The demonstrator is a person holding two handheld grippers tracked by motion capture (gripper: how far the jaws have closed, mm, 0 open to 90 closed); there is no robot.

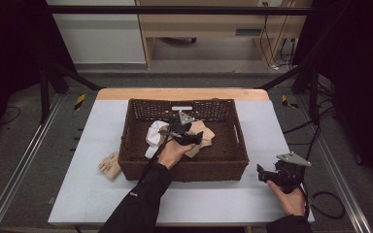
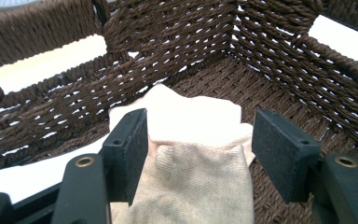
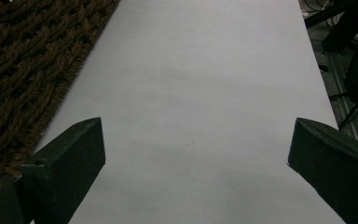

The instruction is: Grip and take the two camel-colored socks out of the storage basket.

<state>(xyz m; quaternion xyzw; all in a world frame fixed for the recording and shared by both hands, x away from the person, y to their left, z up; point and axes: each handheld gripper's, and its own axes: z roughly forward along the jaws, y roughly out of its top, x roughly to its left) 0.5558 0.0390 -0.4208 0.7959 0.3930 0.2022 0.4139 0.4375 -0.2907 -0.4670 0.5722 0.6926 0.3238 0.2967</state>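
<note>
A brown wicker basket (image 1: 182, 170) stands mid-table with a beige sock (image 1: 203, 132) and a white cloth (image 1: 153, 136) in it. My left gripper (image 1: 190, 135) reaches down into the basket over the beige sock. In the left gripper view it (image 2: 198, 149) stands open, and the beige sock (image 2: 200, 186) lies between the wide-spread jaws. The right pad is clear of the sock; the left pad is close beside it. My right gripper (image 1: 264, 172) hovers open over bare table to the right of the basket, with nothing between its fingers (image 3: 70, 158).
A second beige sock (image 1: 109, 165) lies on the white table (image 1: 223, 204) by the basket's front left corner. The basket's woven wall (image 3: 23, 60) is to the left of my right gripper. Black frame rails and cables surround the table.
</note>
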